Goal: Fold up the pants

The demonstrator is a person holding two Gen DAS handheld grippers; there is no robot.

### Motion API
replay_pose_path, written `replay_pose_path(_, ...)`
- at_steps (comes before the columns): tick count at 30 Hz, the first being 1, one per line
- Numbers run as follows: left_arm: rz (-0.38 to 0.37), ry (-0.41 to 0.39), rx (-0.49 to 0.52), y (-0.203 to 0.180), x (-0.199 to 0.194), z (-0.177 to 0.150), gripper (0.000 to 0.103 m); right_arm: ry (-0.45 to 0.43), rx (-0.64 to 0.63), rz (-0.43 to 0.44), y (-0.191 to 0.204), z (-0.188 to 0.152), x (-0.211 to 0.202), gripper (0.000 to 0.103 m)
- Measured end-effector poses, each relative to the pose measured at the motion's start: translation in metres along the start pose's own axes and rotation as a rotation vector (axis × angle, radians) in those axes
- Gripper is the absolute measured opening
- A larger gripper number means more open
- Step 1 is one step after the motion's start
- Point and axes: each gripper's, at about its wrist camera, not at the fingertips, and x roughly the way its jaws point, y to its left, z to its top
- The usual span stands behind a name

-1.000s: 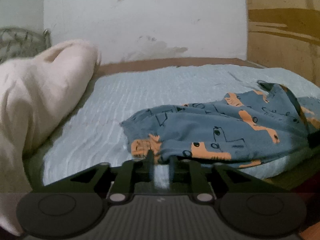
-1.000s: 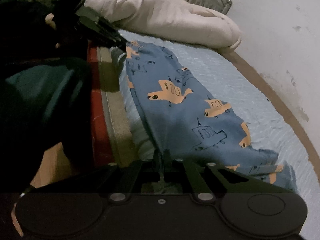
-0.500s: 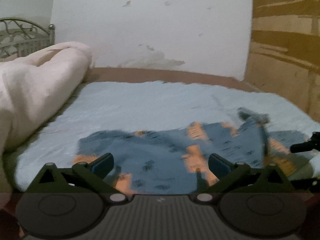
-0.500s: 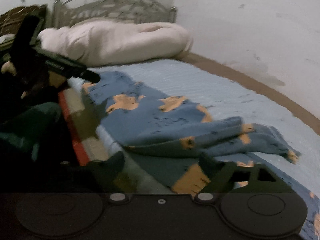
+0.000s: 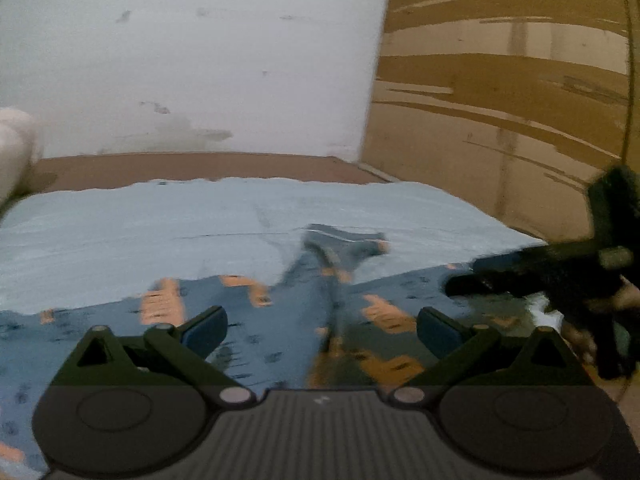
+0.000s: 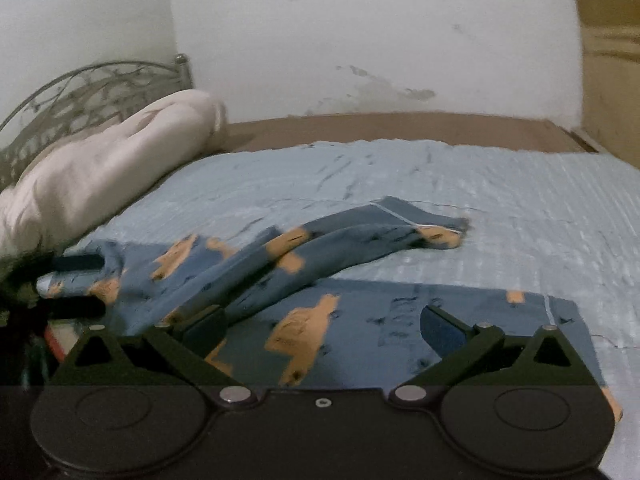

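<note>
Blue pants (image 6: 360,320) with orange prints lie on the light blue bed sheet (image 6: 440,176). One leg lies flat near the bed's front edge. The other leg (image 6: 360,236) is twisted and runs up and to the right over the sheet. My right gripper (image 6: 322,330) is open and empty just above the flat leg. My left gripper (image 5: 322,330) is open and empty above the pants (image 5: 280,320). The right gripper also shows in the left wrist view (image 5: 520,280) at the right. The left gripper shows in the right wrist view (image 6: 76,280) at the far left.
A bundled pinkish-white blanket (image 6: 100,168) lies at the bed's left end against a metal headboard (image 6: 80,92). A white wall (image 5: 200,60) runs behind the bed. A brown wooden cabinet (image 5: 500,100) stands at the right.
Both grippers were shut on the pants one second ago. They have opened and let go, and the pants have dropped onto the sheet. Both grippers have pulled back and turned toward the wall.
</note>
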Motion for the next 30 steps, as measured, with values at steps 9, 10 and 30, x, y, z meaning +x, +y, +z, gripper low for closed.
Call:
replay_pose_path(9,-0.054,0.065,0.016,-0.016,0.028,-0.006,0.073,0.078,-0.017,0.077,-0.017,0.084,0.068,0.098)
replay_pose_path(10,-0.048,0.078,0.007,-0.014,0.033,-0.006,0.070,0.087,-0.013,0.074,-0.016,0.093,0.079,0.096)
replay_pose_path(30,-0.021,0.124,-0.046,-0.011,0.039,0.003,0.000,0.212,0.034,-0.107,-0.017,0.112,0.138,0.000)
